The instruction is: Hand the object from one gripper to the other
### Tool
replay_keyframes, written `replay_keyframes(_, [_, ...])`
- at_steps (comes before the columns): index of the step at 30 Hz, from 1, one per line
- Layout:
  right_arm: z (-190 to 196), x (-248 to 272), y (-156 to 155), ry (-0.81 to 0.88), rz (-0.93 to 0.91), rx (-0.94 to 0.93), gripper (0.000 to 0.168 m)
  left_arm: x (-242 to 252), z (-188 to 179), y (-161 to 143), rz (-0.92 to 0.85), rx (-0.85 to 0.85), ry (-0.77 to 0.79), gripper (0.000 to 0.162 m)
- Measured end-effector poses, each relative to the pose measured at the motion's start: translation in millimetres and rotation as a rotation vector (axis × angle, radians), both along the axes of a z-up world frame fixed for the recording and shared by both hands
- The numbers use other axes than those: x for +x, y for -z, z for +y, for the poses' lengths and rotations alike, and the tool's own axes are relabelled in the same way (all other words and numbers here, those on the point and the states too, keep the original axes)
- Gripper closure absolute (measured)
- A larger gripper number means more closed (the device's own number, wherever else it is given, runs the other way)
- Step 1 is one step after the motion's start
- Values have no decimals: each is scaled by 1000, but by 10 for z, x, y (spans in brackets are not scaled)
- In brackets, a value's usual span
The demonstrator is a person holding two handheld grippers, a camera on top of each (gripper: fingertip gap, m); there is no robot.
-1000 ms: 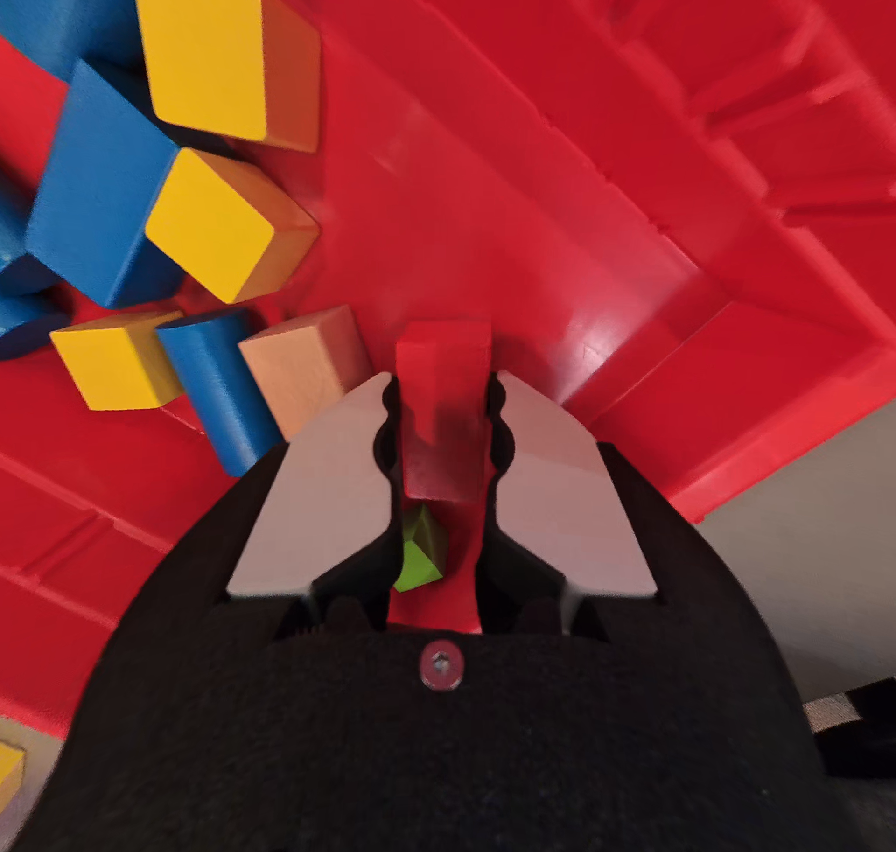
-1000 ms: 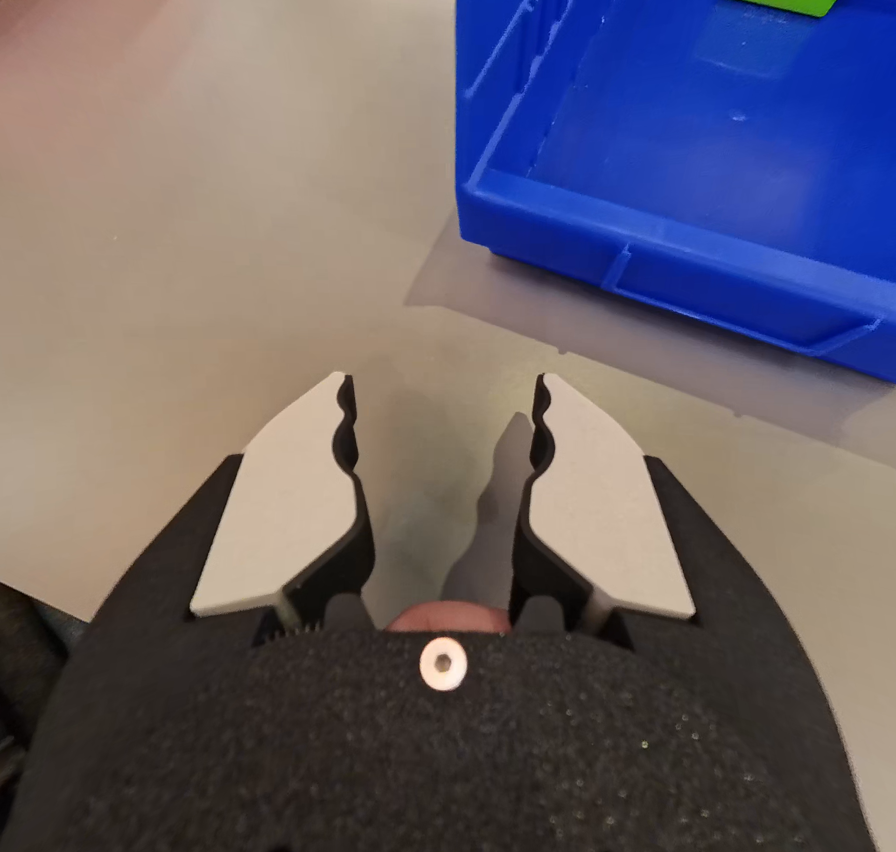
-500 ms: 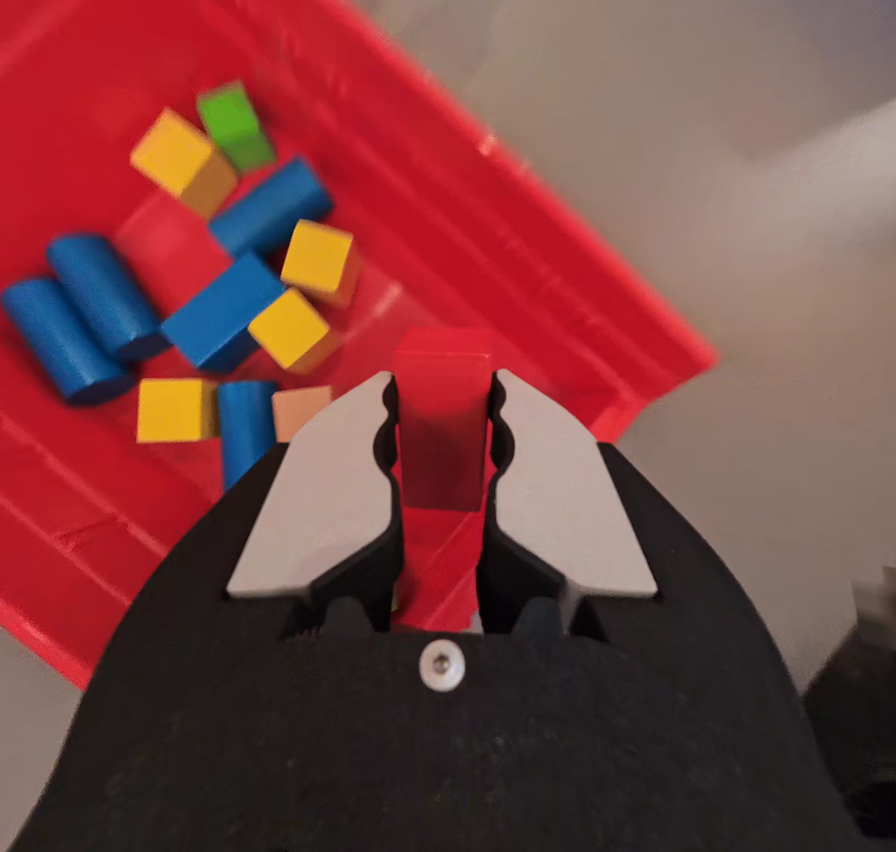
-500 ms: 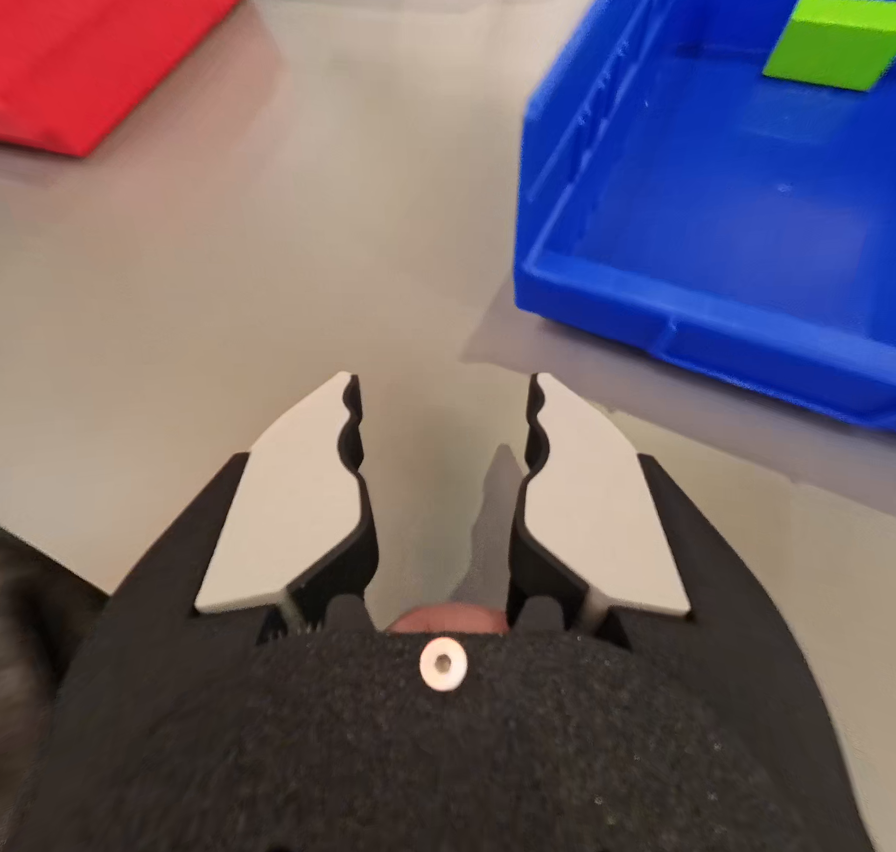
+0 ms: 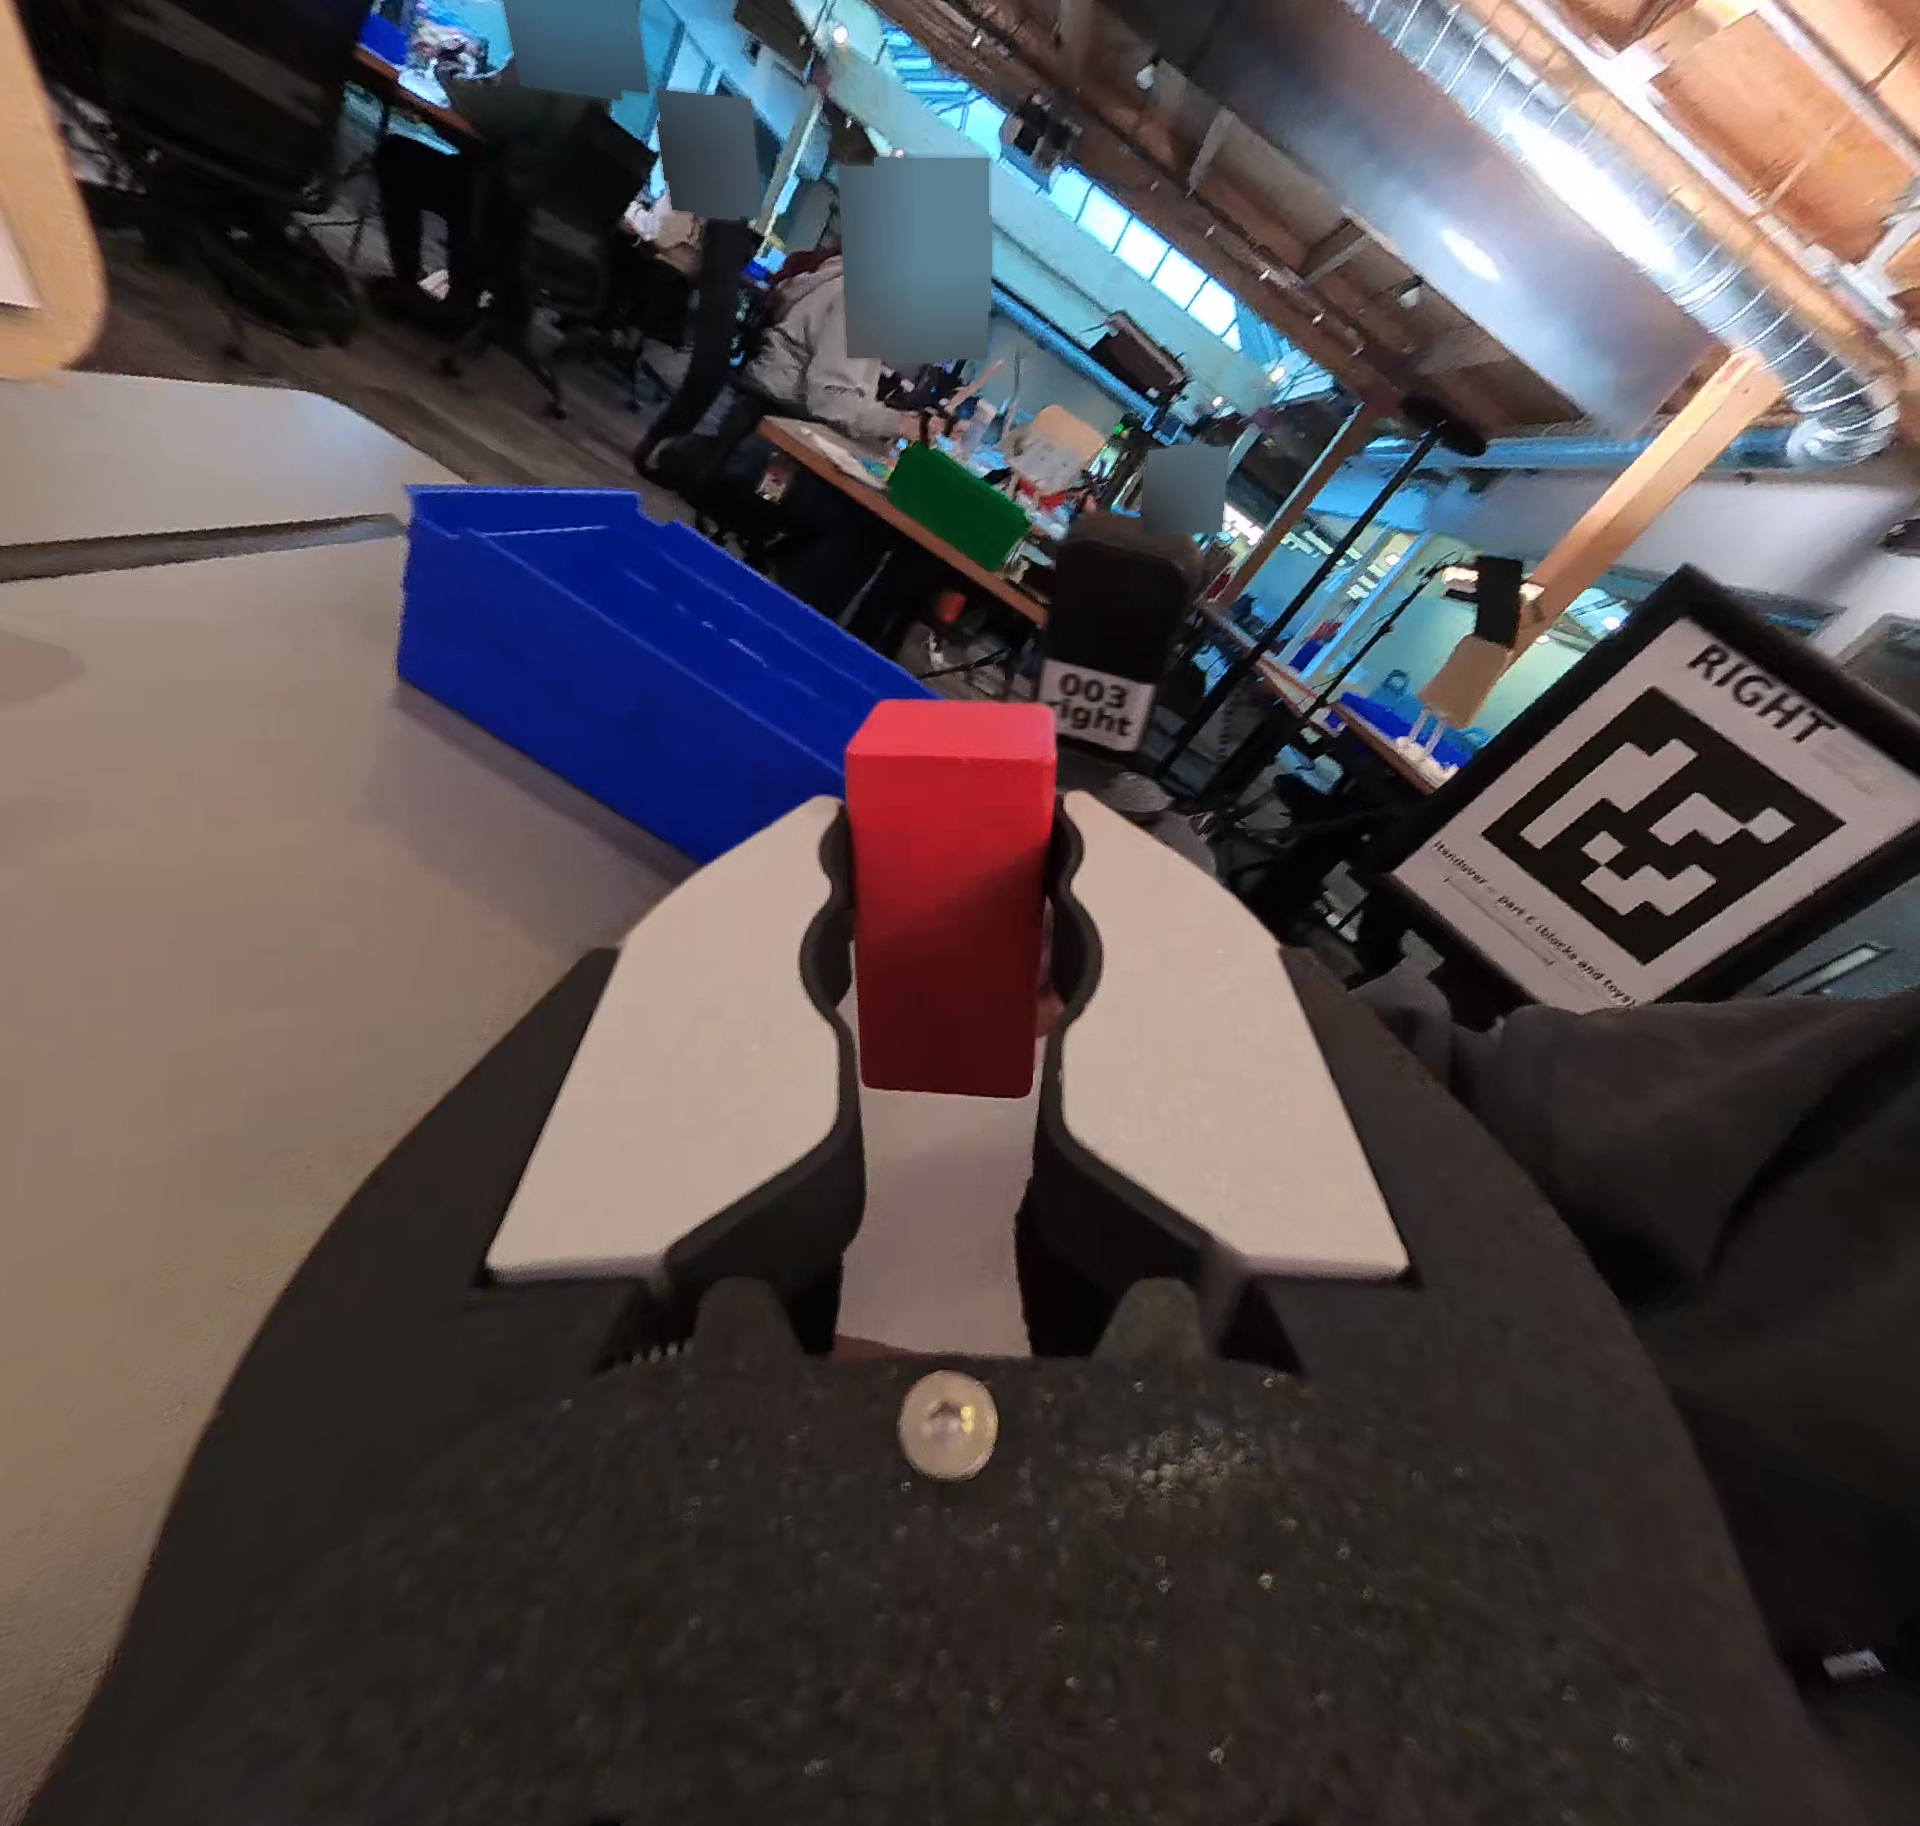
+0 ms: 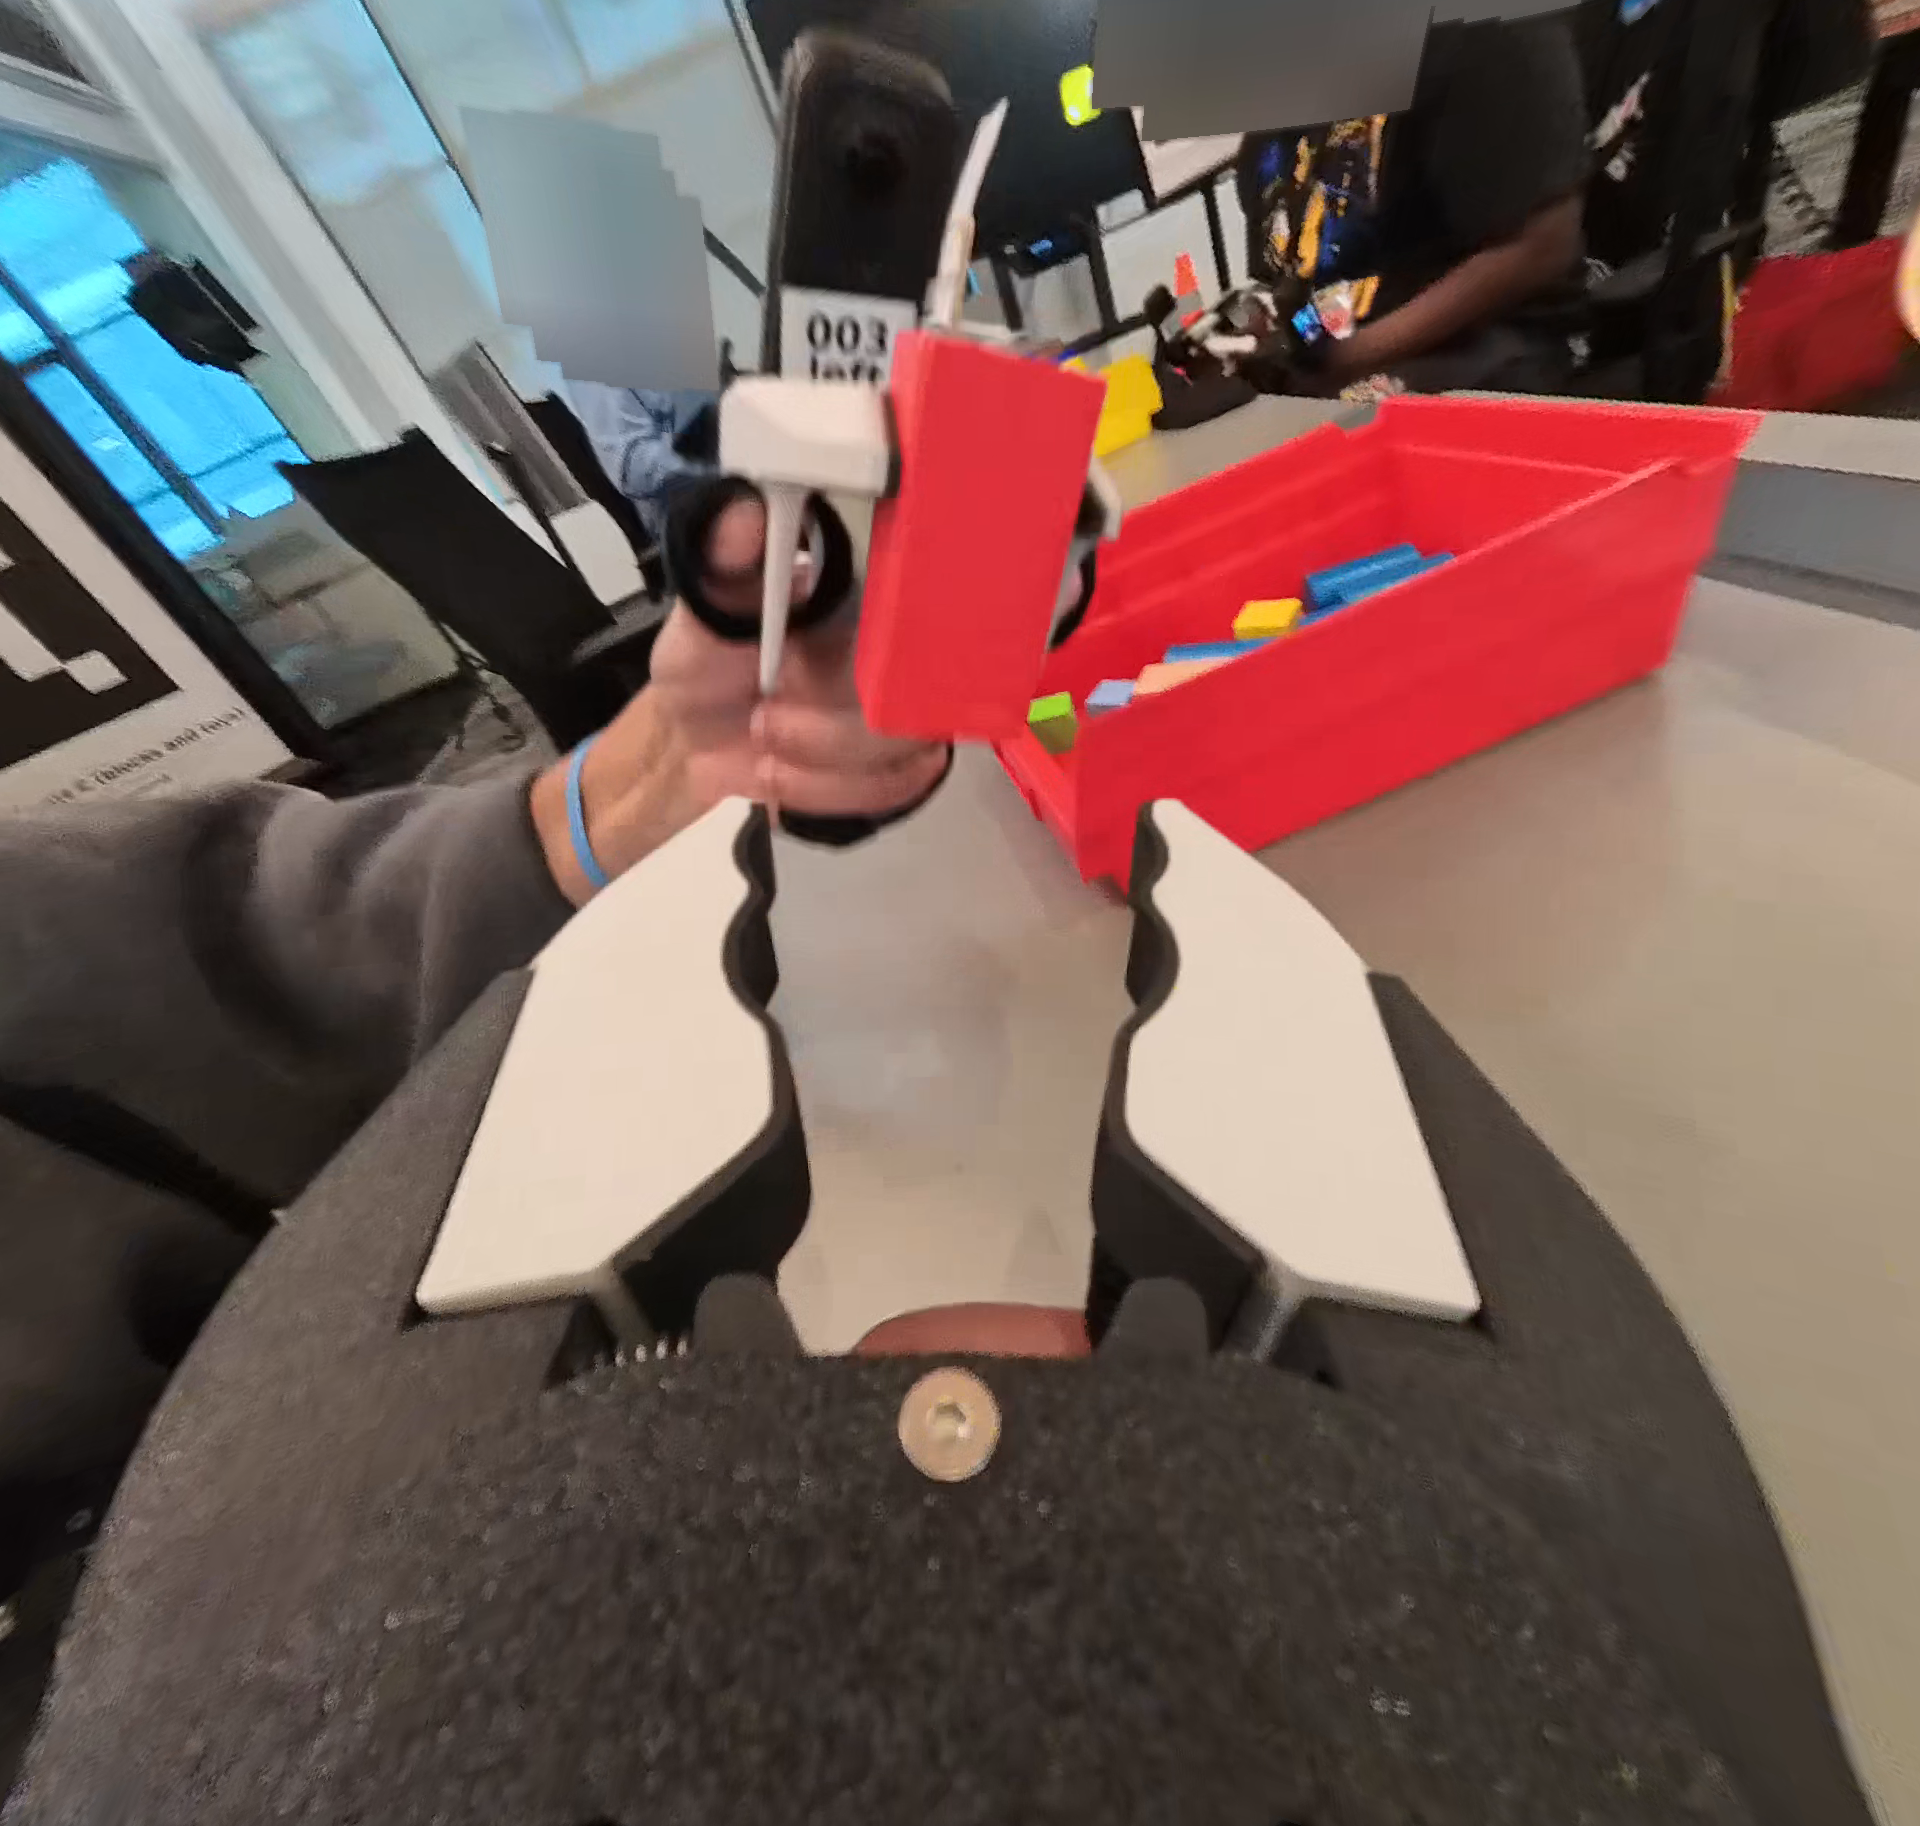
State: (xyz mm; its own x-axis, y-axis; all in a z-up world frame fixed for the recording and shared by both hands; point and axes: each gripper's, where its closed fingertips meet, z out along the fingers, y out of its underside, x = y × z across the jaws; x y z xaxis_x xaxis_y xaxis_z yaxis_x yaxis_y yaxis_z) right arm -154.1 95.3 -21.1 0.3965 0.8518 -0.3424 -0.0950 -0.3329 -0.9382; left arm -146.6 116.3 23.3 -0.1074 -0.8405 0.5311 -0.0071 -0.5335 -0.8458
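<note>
My left gripper (image 5: pixel 948 831) is shut on a red rectangular block (image 5: pixel 948 893), held above the grey table. In the right wrist view the same red block (image 6: pixel 971 550) sits upright between the left gripper's fingers (image 6: pixel 800 436), held up by a hand (image 6: pixel 727 727) just ahead of me. My right gripper (image 6: pixel 951 820) is open and empty, pointing at the block from a short way below and in front of it, apart from it.
A blue bin (image 5: pixel 623 654) stands on the grey table (image 5: pixel 208 893) beyond the left gripper. A red bin (image 6: pixel 1403 654) with several coloured blocks (image 6: pixel 1268 618) stands at the right. A marker board (image 5: pixel 1652 820) stands right. People sit at desks behind.
The left gripper lifted the red block out of the red bin and swung up to face the right gripper. The right gripper turned from the blue bin toward the block, still open.
</note>
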Motion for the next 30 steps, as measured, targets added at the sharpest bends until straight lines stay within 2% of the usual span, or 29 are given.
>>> replay_keyframes(4, [47, -74, 33, -43, 47, -50, 103, 168, -118, 71, -27, -32, 26, 128])
replay_keyframes(8, [45, 6, 14, -78, 158, -110, 117, 267, -122, 221, 6, -19, 25, 128])
replay_keyframes(10, [53, 43, 31, -85, 179, -133, 133, 309, -127, 288, 8, -33, 36, 128])
replay_keyframes(15, [39, 107, 153, -107, 165, -189, 134, 349, -130, 409, 45, -77, 39, 128])
replay_keyframes(16, [25, 123, 165, -110, 157, -200, 134, 329, -126, 426, 66, -77, 26, 124])
replay_keyframes(17, [19, 160, 172, -101, 139, -200, 134, 289, -119, 444, 90, -70, 0, 107])
replay_keyframes(18, [22, 227, 160, -80, 118, -194, 134, 229, -119, 476, 119, -64, -26, 97])
replay_keyframes(19, [32, 326, 117, -49, 103, -190, 134, 154, -134, 534, 156, -64, -45, 99])
replay_keyframes(22, [110, 881, -151, 122, 60, -201, 134, -66, -327, 749, 220, -134, -32, 104])
replay_keyframes(25, [196, 1749, -347, 423, -16, -289, 134, -257, -624, 1124, 283, -217, -57, 107])
replay_keyframes(28, [145, 2799, -68, 812, -306, -410, 134, -416, -884, 1529, 386, -211, -132, 113])
replay_keyframes(30, [1, 3466, 264, 1038, -541, -523, 133, -442, -1025, 1595, 412, -214, -136, 114])
